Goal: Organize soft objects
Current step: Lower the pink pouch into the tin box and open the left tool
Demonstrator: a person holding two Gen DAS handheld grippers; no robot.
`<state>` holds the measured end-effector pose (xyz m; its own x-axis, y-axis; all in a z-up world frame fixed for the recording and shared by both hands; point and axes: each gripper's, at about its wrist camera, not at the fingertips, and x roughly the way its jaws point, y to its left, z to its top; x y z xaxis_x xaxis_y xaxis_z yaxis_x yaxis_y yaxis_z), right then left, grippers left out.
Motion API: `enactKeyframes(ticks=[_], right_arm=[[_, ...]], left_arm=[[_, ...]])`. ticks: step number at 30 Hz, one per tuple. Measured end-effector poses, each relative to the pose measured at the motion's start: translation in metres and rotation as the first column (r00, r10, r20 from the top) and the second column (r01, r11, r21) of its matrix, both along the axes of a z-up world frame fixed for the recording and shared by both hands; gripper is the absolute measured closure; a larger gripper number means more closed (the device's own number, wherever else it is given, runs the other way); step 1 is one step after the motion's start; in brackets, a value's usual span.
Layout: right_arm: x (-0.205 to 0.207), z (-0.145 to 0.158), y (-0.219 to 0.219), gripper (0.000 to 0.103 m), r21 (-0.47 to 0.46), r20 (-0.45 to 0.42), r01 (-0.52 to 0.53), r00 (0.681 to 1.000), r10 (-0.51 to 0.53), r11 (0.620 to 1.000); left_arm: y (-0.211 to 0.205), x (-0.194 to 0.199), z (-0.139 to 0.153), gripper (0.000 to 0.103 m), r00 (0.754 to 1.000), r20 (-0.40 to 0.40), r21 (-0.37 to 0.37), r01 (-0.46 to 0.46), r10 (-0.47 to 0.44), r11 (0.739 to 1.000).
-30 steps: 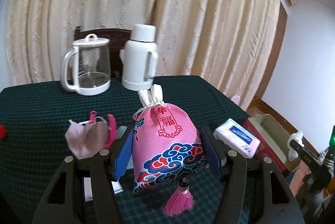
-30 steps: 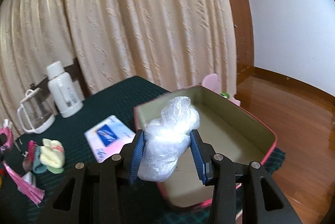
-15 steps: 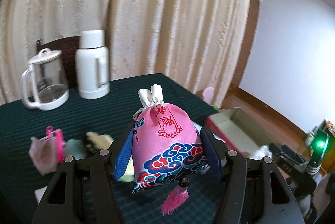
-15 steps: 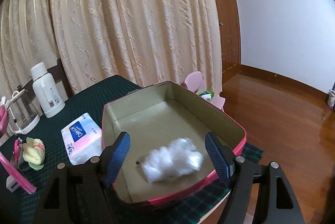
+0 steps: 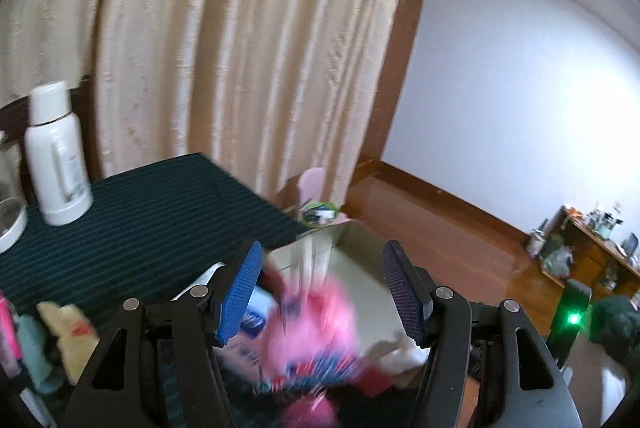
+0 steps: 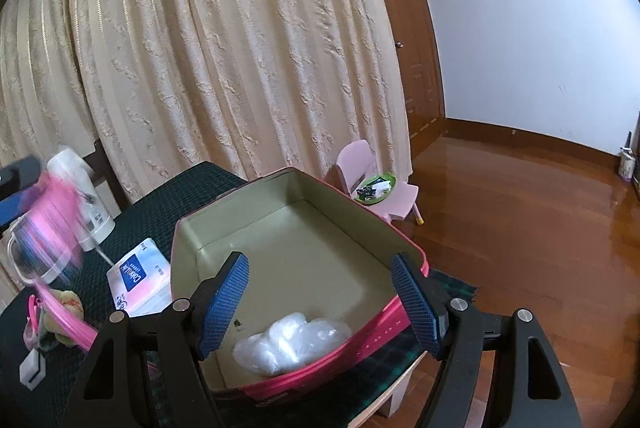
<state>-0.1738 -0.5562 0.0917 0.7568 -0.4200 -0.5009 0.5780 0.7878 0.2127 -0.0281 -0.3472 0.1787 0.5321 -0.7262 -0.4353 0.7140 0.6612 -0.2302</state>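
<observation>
The pink embroidered pouch (image 5: 316,324) is a blur low between the fingers of my left gripper (image 5: 322,268). A gap shows between it and each blue pad, so the jaws stand open around it. Beyond the fingers lies the pink box (image 5: 360,240) with its pale inside. In the right wrist view the same pouch (image 6: 52,212) streaks at the far left, beside the box (image 6: 280,174). My right gripper (image 6: 320,280) is open over the box's near end. The crumpled clear plastic bag (image 6: 292,342) lies inside, free of the pads.
A tissue pack (image 6: 138,280) lies left of the box on the dark green tablecloth (image 5: 160,212). Soft socks (image 6: 66,308) and pink items sit farther left. A white thermos (image 5: 56,156) and glass jug (image 5: 8,224) stand at the back. A pink child's chair (image 6: 372,184) stands past the table edge.
My left gripper swung right, from over the table toward the box, and the pouch slid down between its pads. My right gripper opened and the plastic bag dropped into the box.
</observation>
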Motion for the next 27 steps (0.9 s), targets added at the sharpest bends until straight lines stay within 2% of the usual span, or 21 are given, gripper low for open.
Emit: enactKeyframes(ticks=[4,9,11,14,21,27], right_arm=[[-0.002,0.0,-0.005,0.026,0.007,0.006,0.014,1.0,-0.014,1.0],[-0.003,-0.003,-0.009,0.026,0.017,0.004,0.015,1.0,-0.015,1.0],[-0.002,-0.003,-0.01,0.026,0.023,0.005,0.016,1.0,-0.016,1.0],[-0.002,-0.002,-0.012,0.026,0.03,0.008,0.018,1.0,-0.018,0.999],[-0.004,-0.003,-0.012,0.026,0.029,0.012,0.023,1.0,-0.023,0.999],[-0.003,-0.001,-0.009,0.026,0.024,0.019,0.02,1.0,-0.02,1.0]], left_arm=[[-0.029,0.0,0.002,0.04,0.998,0.012,-0.012,0.06,-0.06,0.998],[-0.054,0.002,-0.008,0.039,0.994,-0.019,0.027,0.108,-0.108,0.994],[-0.053,0.001,-0.012,0.039,0.994,-0.032,0.044,0.11,-0.109,0.993],[-0.046,0.0,-0.027,0.032,0.992,-0.078,0.109,0.104,-0.096,0.989],[-0.026,-0.017,-0.078,0.032,0.974,-0.218,0.185,0.102,-0.061,0.977],[-0.028,-0.026,-0.107,0.032,0.967,-0.253,0.257,0.1,-0.033,0.961]])
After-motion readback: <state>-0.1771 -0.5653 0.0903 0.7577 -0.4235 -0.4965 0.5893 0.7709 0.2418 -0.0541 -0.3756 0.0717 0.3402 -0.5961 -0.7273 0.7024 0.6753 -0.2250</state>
